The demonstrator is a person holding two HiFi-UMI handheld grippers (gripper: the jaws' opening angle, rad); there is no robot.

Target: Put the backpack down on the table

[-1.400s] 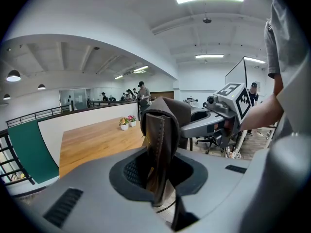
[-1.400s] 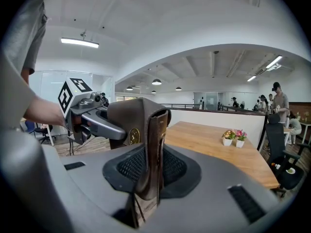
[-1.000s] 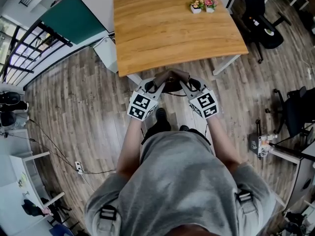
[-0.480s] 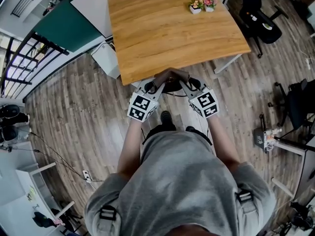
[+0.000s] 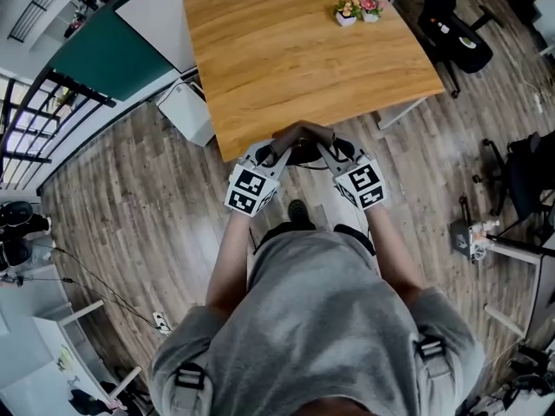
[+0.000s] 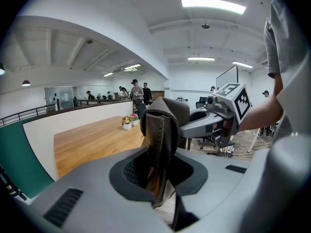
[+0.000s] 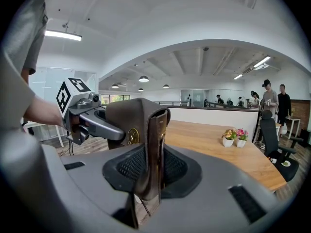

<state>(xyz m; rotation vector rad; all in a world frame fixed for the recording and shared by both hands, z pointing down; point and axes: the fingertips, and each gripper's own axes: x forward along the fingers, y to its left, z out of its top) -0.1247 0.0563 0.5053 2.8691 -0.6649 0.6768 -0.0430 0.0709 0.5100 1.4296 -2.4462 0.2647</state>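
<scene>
At the near edge of the light wooden desk (image 5: 295, 50), the dark brown leather backpack (image 5: 301, 152) hung between left gripper (image 5: 277, 151) and right gripper (image 5: 326, 149), each clamped on a leather strap (image 6: 158, 149); it could snag the edge or slip free.

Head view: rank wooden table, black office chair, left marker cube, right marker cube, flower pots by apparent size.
1. wooden table
2. black office chair
3. left marker cube and right marker cube: look alike, unranked; both are nearer the camera
4. flower pots
</scene>
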